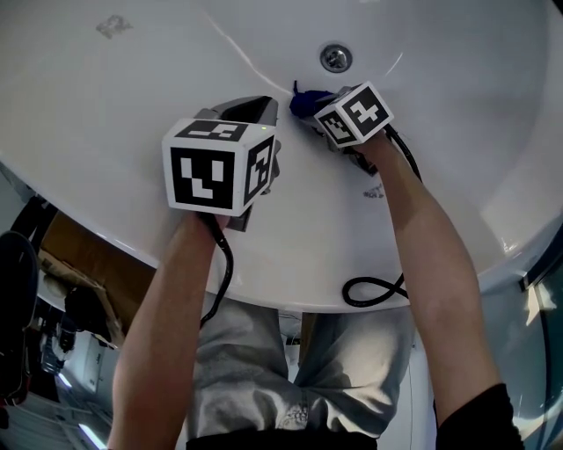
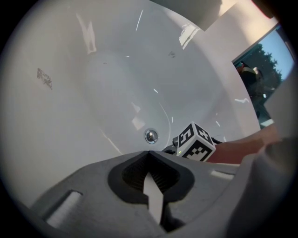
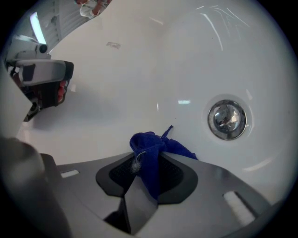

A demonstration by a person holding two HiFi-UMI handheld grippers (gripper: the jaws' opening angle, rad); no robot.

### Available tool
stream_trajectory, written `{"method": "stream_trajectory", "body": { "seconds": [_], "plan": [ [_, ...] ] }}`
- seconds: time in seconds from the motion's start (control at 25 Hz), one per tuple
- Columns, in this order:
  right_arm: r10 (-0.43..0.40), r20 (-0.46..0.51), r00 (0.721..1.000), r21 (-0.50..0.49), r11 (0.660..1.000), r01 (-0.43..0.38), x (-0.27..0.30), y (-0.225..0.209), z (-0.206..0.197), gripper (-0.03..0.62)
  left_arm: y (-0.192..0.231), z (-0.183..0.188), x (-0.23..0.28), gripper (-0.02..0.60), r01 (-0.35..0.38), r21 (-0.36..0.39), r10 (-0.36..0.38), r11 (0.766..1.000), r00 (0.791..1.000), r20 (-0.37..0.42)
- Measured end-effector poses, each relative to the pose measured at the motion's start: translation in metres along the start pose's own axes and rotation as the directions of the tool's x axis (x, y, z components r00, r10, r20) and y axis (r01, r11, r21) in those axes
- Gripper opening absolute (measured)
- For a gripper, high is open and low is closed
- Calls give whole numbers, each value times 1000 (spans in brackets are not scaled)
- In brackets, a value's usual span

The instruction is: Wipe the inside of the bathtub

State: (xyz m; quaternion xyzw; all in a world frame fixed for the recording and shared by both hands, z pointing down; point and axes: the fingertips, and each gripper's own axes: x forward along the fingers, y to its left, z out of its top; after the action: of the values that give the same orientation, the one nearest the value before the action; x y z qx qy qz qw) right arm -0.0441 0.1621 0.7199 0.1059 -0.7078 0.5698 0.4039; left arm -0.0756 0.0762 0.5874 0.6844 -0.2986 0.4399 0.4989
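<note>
A white bathtub (image 1: 132, 105) fills the head view, its round chrome drain (image 1: 335, 58) near the top. My right gripper (image 1: 310, 112) is shut on a blue cloth (image 1: 308, 102) just below and left of the drain. In the right gripper view the blue cloth (image 3: 153, 151) bunches out between the closed jaws of the right gripper (image 3: 150, 160), with the drain (image 3: 227, 119) to the right. My left gripper (image 1: 255, 114) hovers over the tub wall left of the right one; in its own view the left gripper (image 2: 150, 160) has its jaws closed with nothing between them.
A black cable (image 1: 374, 290) loops over the tub's near rim (image 1: 290, 294). A grey scuff mark (image 1: 112, 26) shows on the tub wall at upper left. Cluttered floor and dark items (image 1: 35, 308) lie outside the tub at lower left.
</note>
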Motion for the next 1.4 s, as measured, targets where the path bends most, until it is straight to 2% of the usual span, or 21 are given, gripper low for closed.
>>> {"method": "stream_trajectory", "body": {
  "seconds": [0.16,0.44,0.96,1.12,1.4],
  "plan": [
    [57,3,998,7,998,-57,-2,18,-2,124,-2,1,-3,3,12,-9,-12,1000,1000,7],
    [163,8,987,-9,987,-162,-15,63,0,124,-3,3,-1,3,29,16,-29,999,1000,2],
    [232,61,971,-28,973,-230,-42,118,-10,124,1,1,-5,3,-10,-23,10,1000,1000,4],
    [253,54,966,-43,967,-251,-53,135,-12,124,-2,4,-20,3,-9,-67,11,998,999,35],
    [279,25,960,-75,958,-276,-66,176,-21,124,-5,0,-43,3,-23,-75,26,997,999,46]
  ]
}}
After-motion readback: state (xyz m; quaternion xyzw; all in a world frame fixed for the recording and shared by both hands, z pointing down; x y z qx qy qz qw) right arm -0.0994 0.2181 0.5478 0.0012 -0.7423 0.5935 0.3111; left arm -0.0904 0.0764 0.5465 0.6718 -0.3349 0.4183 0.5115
